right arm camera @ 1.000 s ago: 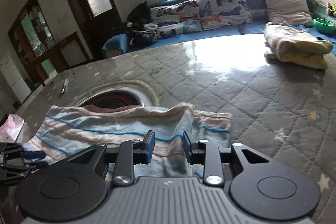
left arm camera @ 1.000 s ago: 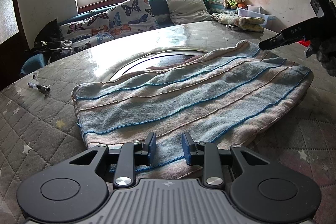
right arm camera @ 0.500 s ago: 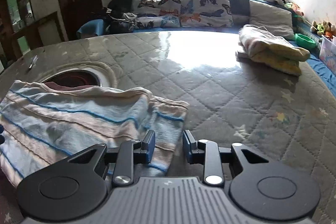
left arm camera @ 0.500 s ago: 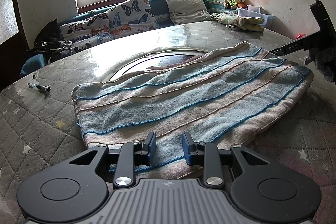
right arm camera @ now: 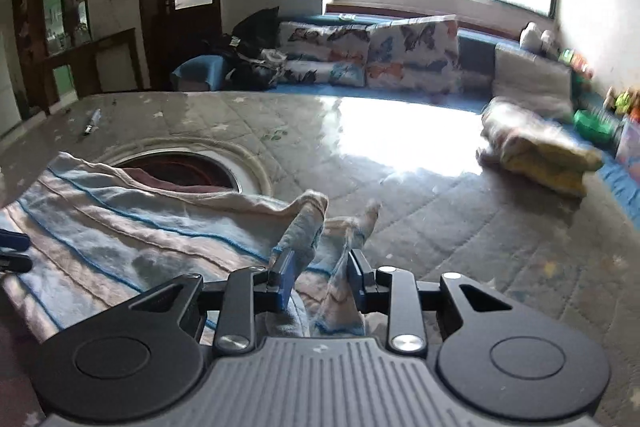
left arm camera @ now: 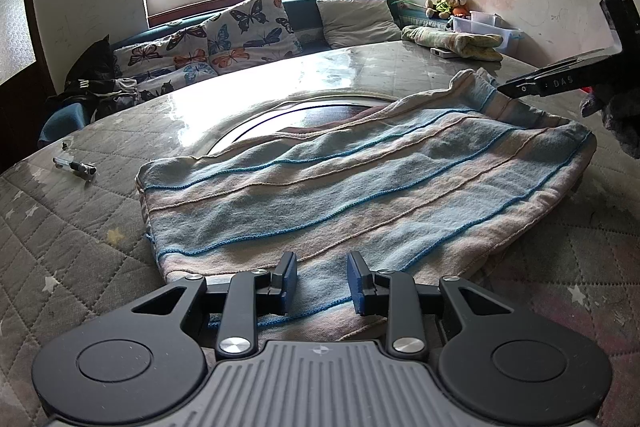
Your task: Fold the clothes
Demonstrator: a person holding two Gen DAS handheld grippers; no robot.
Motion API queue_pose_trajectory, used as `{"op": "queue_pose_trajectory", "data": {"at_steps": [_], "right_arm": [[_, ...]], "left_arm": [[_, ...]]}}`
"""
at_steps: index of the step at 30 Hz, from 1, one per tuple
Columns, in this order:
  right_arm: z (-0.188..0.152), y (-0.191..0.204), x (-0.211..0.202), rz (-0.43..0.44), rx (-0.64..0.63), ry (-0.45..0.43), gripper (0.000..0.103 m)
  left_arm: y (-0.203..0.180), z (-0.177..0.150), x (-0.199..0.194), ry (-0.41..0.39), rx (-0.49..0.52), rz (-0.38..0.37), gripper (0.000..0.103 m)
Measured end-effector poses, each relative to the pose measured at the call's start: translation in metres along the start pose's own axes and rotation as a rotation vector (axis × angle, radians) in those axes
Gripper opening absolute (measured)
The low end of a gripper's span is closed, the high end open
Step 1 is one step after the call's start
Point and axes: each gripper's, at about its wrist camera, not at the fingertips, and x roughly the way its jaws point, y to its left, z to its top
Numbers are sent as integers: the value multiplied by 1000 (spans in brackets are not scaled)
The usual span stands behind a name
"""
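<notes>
Closest to me, my left gripper (left arm camera: 322, 283) sits low over the near hem of the striped cloth (left arm camera: 360, 187), level and pointing across the table, its blue-padded fingers (left arm camera: 289, 281) spread apart with fabric beneath them but nothing pinched. The cloth, banded pale blue and beige with thin blue lines, lies mostly flat on the grey quilted table cover (left arm camera: 60, 247), and its far edge overlaps a round opening (left arm camera: 304, 115) in the tabletop.

My right gripper (right arm camera: 320, 281) is at the cloth's far right corner, tilted slightly down. Its fingers (right arm camera: 286, 279) stand apart, and a raised fold of the cloth (right arm camera: 120, 227) bunches up between them; I cannot tell whether the pads press it. From the left view, the right gripper (left arm camera: 516, 89) comes in from the right edge, its tip meeting that lifted corner.

Further off, a pen (left arm camera: 76, 166) lies on the cover to the left. A folded yellowish bundle (right arm camera: 536, 151) rests near the table's far side, with butterfly cushions (left arm camera: 248, 27) beyond.
</notes>
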Motion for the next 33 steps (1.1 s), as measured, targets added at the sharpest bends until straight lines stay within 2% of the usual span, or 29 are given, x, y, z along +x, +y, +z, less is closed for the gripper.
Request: {"op": "queue_pose_trajectory", "data": {"at_steps": [4, 7, 16, 17, 21, 24, 27, 30, 33], "right_arm": [[-1, 8, 4, 16, -41, 18, 31], [-1, 5, 7, 50, -17, 27, 31], [-6, -22, 25, 241, 211, 93, 30], [-6, -23, 24, 241, 213, 85, 26], [-5, -21, 18, 229, 201, 55, 25], [-2, -17, 17, 202, 179, 35, 11], [0, -15, 20, 213, 177, 48, 7], [1, -11, 14, 174, 151, 21, 5], [5, -6, 2, 76, 103, -33, 5]], "left_arm": [[-1, 0, 0, -1, 0, 0, 31], [-1, -1, -1, -2, -1, 0, 31], [-1, -1, -1, -4, -4, 0, 31], [-1, -1, -1, -3, -4, 0, 31], [-1, -1, -1, -3, -4, 0, 31], [-1, -1, -1, -4, -5, 1, 31], [-1, -1, -1, -4, -5, 2, 31], [-2, -1, -1, -5, -5, 2, 31], [-2, -1, 0, -5, -4, 2, 31]]}}
